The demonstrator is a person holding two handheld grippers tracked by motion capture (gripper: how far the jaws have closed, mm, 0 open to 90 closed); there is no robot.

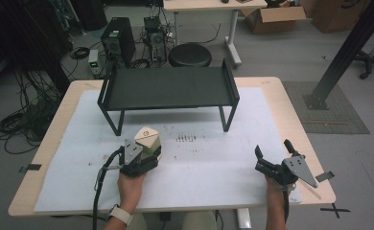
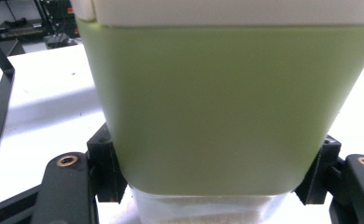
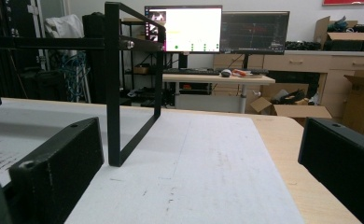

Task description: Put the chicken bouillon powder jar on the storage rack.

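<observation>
A green container with a cream lid (image 1: pixel 148 140) stands on the white mat at the left of centre, in front of the black shelf rack (image 1: pixel 168 88). My left gripper (image 1: pixel 144 155) is shut on the container, its jaws pressed to both sides. In the left gripper view the green container (image 2: pixel 217 107) looms close, with a clear base below the green part. My right gripper (image 1: pixel 273 155) rests low at the table's right front, jaws wide open and nothing between them. In the right gripper view my right gripper (image 3: pixel 199 172) faces bare mat and the rack's leg (image 3: pixel 113 93).
The white mat (image 1: pixel 209 158) covers most of the wooden table (image 1: pixel 290 110). A small row of dark marks (image 1: pixel 185 138) lies on the mat near the centre. Beyond the table stand a round stool (image 1: pixel 190 55), computer towers and cables. A desk with monitors (image 3: pixel 217 30) stands farther off.
</observation>
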